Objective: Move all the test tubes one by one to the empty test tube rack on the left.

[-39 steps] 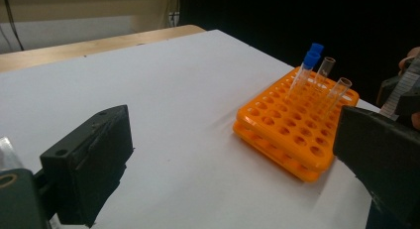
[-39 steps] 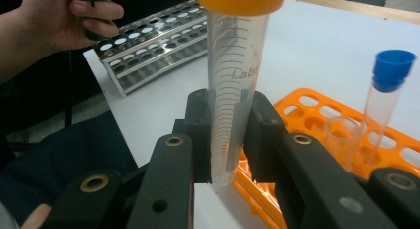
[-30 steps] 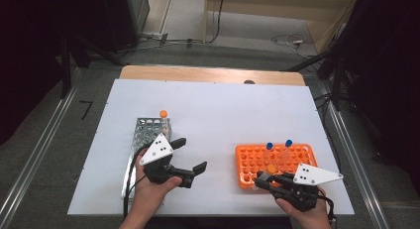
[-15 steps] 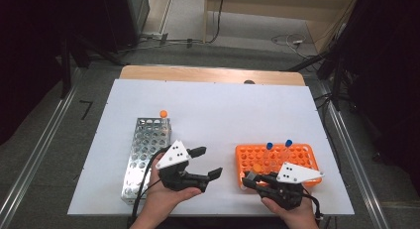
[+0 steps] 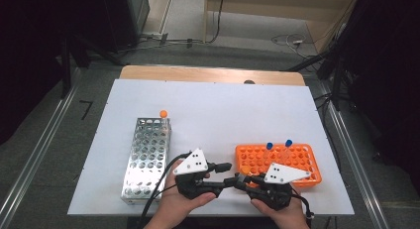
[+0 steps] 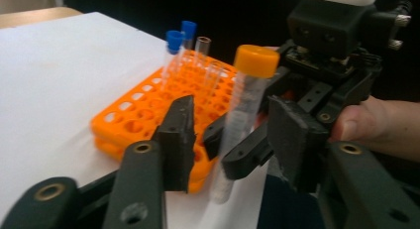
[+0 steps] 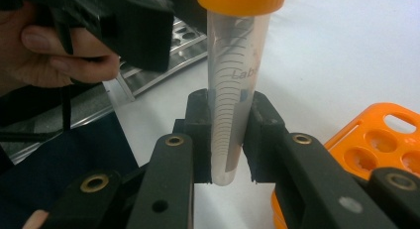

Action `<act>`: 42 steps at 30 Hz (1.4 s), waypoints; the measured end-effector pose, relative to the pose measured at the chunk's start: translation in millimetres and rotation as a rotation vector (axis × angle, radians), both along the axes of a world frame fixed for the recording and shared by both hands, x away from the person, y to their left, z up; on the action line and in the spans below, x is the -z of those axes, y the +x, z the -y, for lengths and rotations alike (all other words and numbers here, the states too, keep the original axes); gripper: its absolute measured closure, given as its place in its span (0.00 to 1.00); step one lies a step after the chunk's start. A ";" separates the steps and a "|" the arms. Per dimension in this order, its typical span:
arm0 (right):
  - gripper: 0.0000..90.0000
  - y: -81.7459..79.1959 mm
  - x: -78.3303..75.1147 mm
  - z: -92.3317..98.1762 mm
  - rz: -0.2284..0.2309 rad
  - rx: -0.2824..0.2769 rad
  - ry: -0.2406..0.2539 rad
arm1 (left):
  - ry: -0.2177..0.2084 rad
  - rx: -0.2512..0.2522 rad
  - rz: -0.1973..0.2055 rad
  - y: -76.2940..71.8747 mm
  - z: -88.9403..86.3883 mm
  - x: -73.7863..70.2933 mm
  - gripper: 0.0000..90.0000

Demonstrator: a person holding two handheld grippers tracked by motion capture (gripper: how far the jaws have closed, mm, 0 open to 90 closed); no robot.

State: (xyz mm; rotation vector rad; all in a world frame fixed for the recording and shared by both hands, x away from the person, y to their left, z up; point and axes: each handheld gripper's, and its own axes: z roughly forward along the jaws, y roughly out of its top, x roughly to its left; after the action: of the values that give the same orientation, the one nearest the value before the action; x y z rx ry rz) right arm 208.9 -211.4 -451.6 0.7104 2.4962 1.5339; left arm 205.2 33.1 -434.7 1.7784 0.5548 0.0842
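Note:
A clear tube with an orange cap (image 7: 237, 105) stands upright in my right gripper (image 7: 230, 140), whose pads are shut on its lower part. In the high view this tube (image 5: 245, 170) is near the table's front edge, left of the orange rack (image 5: 302, 178). My left gripper (image 6: 233, 122) faces the right one, and the same tube (image 6: 242, 115) stands between its jaws. Those jaws have just been closing, but gaps still show between the pads (image 6: 181, 135) and the tube. Seen from above, the left gripper (image 5: 227, 173) meets the right gripper (image 5: 242, 179) tip to tip.
The orange rack holds two blue-capped tubes (image 5: 269, 146) at its far side. A metal rack (image 5: 146, 157) lies to the left, with one orange-capped tube (image 5: 163, 113) at its far end. Bare white table (image 5: 223, 110) stretches behind both racks.
My left gripper has travelled right from beside the metal rack to the right gripper, and its jaws have narrowed around the tube. The right gripper has shifted left with the tube.

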 end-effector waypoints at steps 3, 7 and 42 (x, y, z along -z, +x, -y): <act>0.81 -0.4 0.3 -0.9 0.002 -0.008 -0.001 | 0.001 0.028 0.000 -0.2 8.5 0.7 0.67; 0.81 -1.7 0.5 -2.4 0.002 -0.022 -0.004 | 0.004 0.034 0.002 0.6 15.2 1.6 0.72; 0.59 -3.2 -2.4 9.8 0.049 -0.016 0.054 | -0.009 -0.069 0.092 3.1 -2.7 -9.8 0.83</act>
State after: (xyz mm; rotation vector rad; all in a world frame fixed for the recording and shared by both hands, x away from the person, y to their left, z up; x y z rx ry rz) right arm 205.6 -221.2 -449.2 0.6531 2.4399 1.6093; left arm 208.3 35.8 -424.9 1.7369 0.5494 0.2101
